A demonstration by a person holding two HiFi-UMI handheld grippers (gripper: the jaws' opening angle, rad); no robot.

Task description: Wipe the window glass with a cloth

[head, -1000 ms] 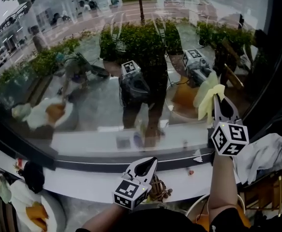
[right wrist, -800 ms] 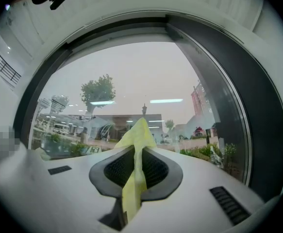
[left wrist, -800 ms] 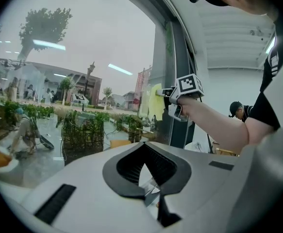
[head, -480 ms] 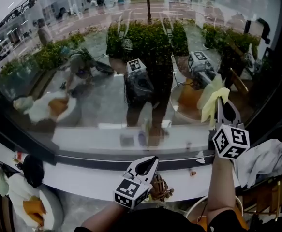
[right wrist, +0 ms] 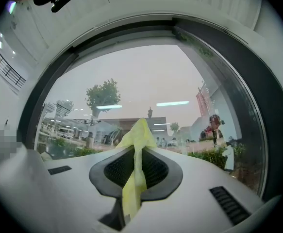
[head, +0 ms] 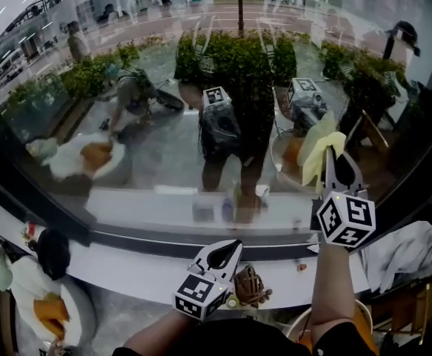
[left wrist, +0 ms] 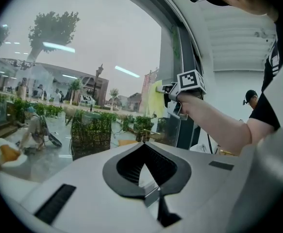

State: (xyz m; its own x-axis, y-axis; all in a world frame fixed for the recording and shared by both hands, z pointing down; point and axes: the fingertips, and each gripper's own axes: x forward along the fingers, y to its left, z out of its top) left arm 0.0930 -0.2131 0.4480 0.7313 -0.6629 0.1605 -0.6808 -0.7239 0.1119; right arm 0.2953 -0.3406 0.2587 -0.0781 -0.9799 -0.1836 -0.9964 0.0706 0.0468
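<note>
The large window glass fills the head view, with the street and my reflection in it. My right gripper is raised at the right, shut on a yellow cloth that lies against the pane. In the right gripper view the yellow cloth runs up between the closed jaws and pokes out toward the glass. My left gripper is held low near the sill, shut with nothing in it. In the left gripper view the jaws meet at the tips of my left gripper, and the right gripper's marker cube shows with the cloth.
A white sill runs below the dark window frame. A brown glove-like object lies on the sill by my left gripper. A white cloth heap sits at the right. A plate with orange food is at lower left.
My right gripper with the yellow cloth has shifted slightly up along the glass while the head view tilted. The left gripper has stayed in place.
</note>
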